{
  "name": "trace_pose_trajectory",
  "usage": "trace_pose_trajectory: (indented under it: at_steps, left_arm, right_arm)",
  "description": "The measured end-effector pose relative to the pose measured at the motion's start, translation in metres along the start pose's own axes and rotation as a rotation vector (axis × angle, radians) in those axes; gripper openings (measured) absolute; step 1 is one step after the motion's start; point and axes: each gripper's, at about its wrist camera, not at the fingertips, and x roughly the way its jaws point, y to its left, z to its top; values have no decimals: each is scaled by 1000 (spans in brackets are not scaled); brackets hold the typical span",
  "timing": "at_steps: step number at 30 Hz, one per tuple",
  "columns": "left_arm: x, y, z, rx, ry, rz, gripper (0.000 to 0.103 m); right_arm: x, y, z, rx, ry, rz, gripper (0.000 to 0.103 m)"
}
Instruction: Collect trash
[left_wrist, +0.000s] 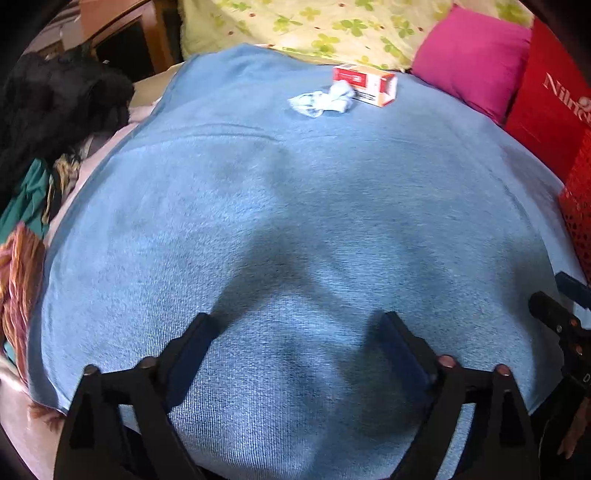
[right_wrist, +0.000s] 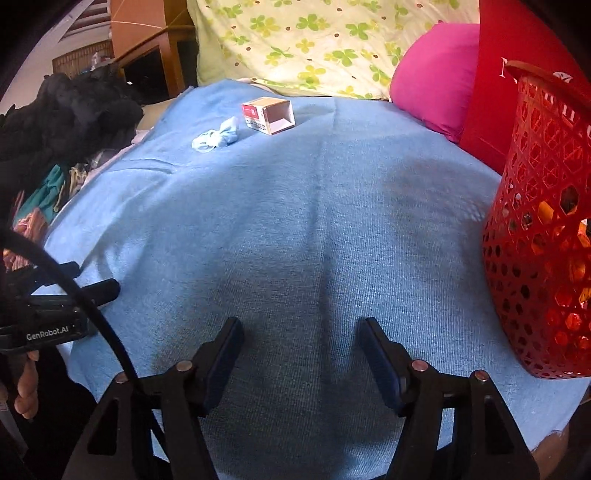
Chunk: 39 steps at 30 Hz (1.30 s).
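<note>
A small red and white carton (left_wrist: 365, 85) lies on its side at the far end of the blue blanket (left_wrist: 295, 221), its open end showing in the right wrist view (right_wrist: 269, 115). A crumpled pale tissue (left_wrist: 321, 99) lies just left of it, touching or nearly touching; it also shows in the right wrist view (right_wrist: 218, 138). My left gripper (left_wrist: 297, 321) is open and empty, low over the near blanket. My right gripper (right_wrist: 301, 326) is open and empty too. A red mesh basket (right_wrist: 543, 229) stands at the right, with some items inside.
A pink pillow (left_wrist: 472, 59) and a red bag (left_wrist: 546, 103) sit at the far right. A floral pillow (right_wrist: 314, 44) lies behind. Dark clothes (left_wrist: 55, 103) pile at the left edge. The left gripper (right_wrist: 88, 291) shows at the right view's left side.
</note>
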Motion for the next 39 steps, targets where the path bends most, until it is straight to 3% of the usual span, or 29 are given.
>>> trace_pose_trajectory:
  at_steps: [4,12,19,39]
  left_arm:
    - [2,2,-2,-15,-21,11,103]
    - [1,5,-18,19,-151,-17,103]
    - [-1,2,-22,18,-196,-4,103]
    - [-5,2,-31,13,-251,16,103]
  right_arm:
    - [0,0,0,-4,-4,-1,70]
    - [1,0,-1,10,-10,7,72]
    - [0,-2,-1,22,-15,23,75]
    - [1,0,-2,5,-19,19,75]
